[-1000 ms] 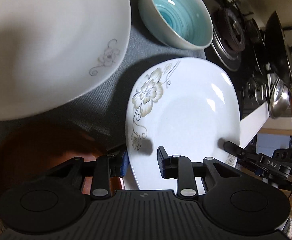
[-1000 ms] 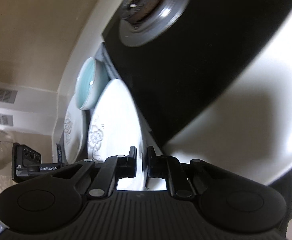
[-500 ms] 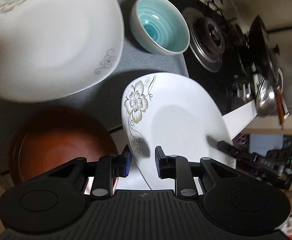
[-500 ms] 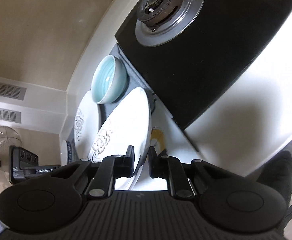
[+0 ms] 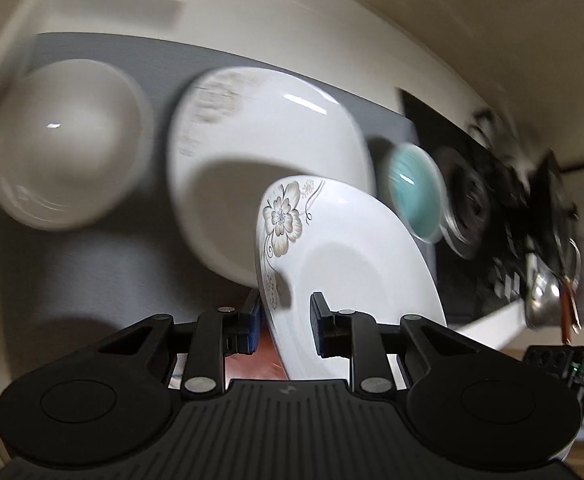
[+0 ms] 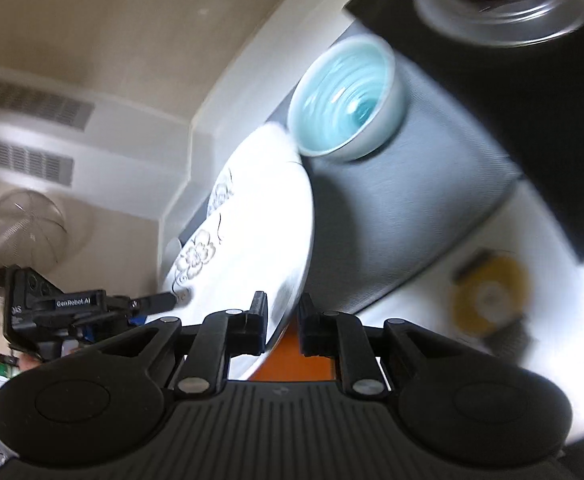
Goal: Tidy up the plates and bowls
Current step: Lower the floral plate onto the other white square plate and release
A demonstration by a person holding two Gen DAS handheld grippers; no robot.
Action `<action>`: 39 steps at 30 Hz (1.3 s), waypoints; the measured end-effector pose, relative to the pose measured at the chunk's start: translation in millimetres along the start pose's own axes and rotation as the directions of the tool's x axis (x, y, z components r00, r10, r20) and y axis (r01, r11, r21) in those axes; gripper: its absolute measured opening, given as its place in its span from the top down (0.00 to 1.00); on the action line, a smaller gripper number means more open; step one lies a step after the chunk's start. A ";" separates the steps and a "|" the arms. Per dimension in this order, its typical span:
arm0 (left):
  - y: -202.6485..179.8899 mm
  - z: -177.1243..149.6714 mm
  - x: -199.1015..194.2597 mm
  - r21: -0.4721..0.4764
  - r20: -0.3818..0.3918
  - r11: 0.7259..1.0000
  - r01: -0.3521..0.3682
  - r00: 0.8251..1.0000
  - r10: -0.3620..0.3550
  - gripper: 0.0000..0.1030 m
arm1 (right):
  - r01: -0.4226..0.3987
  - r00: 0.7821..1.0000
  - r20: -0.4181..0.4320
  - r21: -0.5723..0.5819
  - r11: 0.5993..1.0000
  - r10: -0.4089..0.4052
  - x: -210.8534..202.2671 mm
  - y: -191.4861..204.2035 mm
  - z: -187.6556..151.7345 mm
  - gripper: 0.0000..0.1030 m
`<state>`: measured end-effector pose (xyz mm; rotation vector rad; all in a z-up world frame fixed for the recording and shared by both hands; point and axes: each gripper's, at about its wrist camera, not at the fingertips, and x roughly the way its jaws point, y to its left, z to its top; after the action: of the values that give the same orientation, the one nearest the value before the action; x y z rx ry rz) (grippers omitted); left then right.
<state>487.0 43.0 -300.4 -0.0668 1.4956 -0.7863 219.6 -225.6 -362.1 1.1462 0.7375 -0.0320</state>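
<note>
- Carrying a floral plate (image 5: 348, 264) two-handed above the grey mat (image 5: 92, 280) — best kept tilted only as much as now, rim edges level between the two grips, so no sliding out of either.
- Below and behind: a second floral plate (image 5: 260, 152) lying flat on the mat, the likely stacking target. Worth lining the carried plate's centre over it before lowering, then setting down flat rather than edge-first.
- To the far side of that target, a plain white bowl (image 5: 64, 144) on the mat; well clear of the path if the approach stays over the plate.
- Just beside the target plate toward the stove (image 6: 508, 4), a turquoise bowl (image 6: 348, 100) — the closest hazard. Safer to keep the carried rim away from its lip during descent.
- Beneath the grippers, a brown dish (image 6: 296, 364) partly visible; worth lifting clear of it before travelling.
- Left gripper (image 5: 284, 322) clamped on the near rim of the carried plate, one finger each side of the edge.
- Right gripper (image 6: 282, 322) likewise closed on the opposite rim, the plate's edge pinched between its fingers.
- Release only once the plate rests fully: both sets of jaws together, not one first.
</note>
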 end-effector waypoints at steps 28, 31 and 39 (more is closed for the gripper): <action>39.7 -15.2 14.0 -0.079 0.005 0.994 0.070 0.998 -0.069 0.72 | 0.144 0.986 0.093 -0.056 0.988 -0.138 55.8 19.9 9.1 0.88; 41.1 -13.0 21.0 -0.100 0.011 0.994 0.050 0.999 -0.049 0.80 | 0.154 0.985 0.093 -0.056 0.987 -0.148 58.6 20.8 13.7 0.88; 43.9 -10.6 22.5 -0.128 0.032 0.990 0.068 0.997 -0.064 0.84 | 0.224 0.974 0.070 -0.184 0.957 -0.215 47.5 39.3 15.0 0.63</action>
<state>493.4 69.4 -342.9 -0.2240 1.5228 -0.7379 278.9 -204.8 -353.0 0.8738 0.8037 -0.1720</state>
